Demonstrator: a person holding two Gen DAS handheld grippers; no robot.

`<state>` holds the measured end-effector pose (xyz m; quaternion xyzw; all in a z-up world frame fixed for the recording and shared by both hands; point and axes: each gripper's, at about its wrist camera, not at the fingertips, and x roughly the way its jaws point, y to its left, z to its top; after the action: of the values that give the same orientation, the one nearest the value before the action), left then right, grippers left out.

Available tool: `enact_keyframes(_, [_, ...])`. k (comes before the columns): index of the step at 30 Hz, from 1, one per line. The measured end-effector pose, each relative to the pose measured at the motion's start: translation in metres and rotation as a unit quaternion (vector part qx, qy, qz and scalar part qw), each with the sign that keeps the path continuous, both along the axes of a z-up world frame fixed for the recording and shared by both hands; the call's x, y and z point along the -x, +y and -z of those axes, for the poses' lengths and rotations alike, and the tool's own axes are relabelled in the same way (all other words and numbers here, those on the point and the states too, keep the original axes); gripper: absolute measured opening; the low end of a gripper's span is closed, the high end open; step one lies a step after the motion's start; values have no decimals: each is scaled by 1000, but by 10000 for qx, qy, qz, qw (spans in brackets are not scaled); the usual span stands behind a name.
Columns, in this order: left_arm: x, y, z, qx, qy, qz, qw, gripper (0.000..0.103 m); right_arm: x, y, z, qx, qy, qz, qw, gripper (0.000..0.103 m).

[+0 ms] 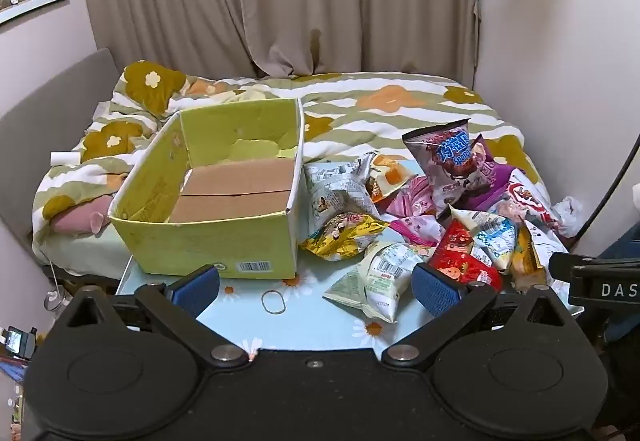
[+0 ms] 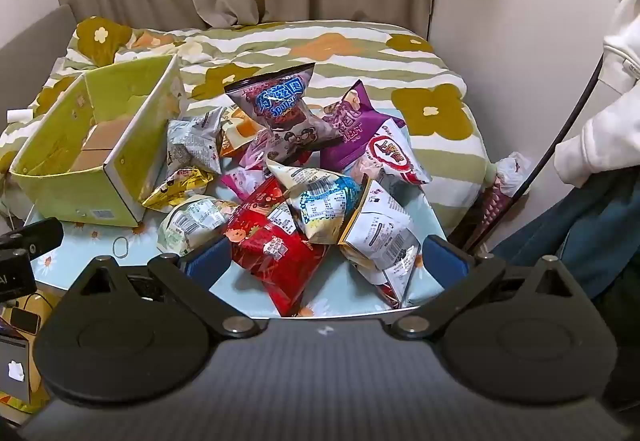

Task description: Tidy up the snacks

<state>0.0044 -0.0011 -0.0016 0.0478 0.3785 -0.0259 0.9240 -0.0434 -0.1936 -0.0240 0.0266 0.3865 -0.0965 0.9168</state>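
Observation:
An empty yellow-green cardboard box (image 1: 208, 237) stands on the left of a light blue flowered table (image 1: 304, 325); it also shows in the right wrist view (image 2: 86, 197). A pile of snack bags lies to its right: a red bag (image 2: 276, 253), a pale green bag (image 1: 376, 281), a yellow bag (image 1: 344, 237), a tall dark bag (image 2: 280, 109). My left gripper (image 1: 316, 289) is open and empty, low over the table's near edge. My right gripper (image 2: 326, 261) is open, its fingers on either side of the red bag and a white bag (image 2: 380, 237), not closed on them.
A rubber band (image 1: 273, 301) lies on the table near the box. A bed with a flowered quilt (image 1: 360, 101) is right behind the table. Curtains hang behind it. A person in white top and jeans (image 2: 600, 145) stands at the right.

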Motion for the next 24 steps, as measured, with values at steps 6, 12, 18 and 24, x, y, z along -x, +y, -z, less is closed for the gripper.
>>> enact_keyframes(6, [0,-3,-5,-183,-244,15,9995,103,-3,-2,0,11,8,4,10000,103])
enact_keyframes(12, [-1,-4,-2,-135,-239,22,9996,103,-5,-6,-1,4,-27,-1,10000,103])
enact_keyframes(18, [-2,-6,-1,-131,-234,40,9996,103,-6,-3,-1,26,-17,7,10000,103])
enact_keyframes(24, [-3,-7,-1,-127,-230,34,9996,103,-8,-3,-1,25,-19,8,10000,103])
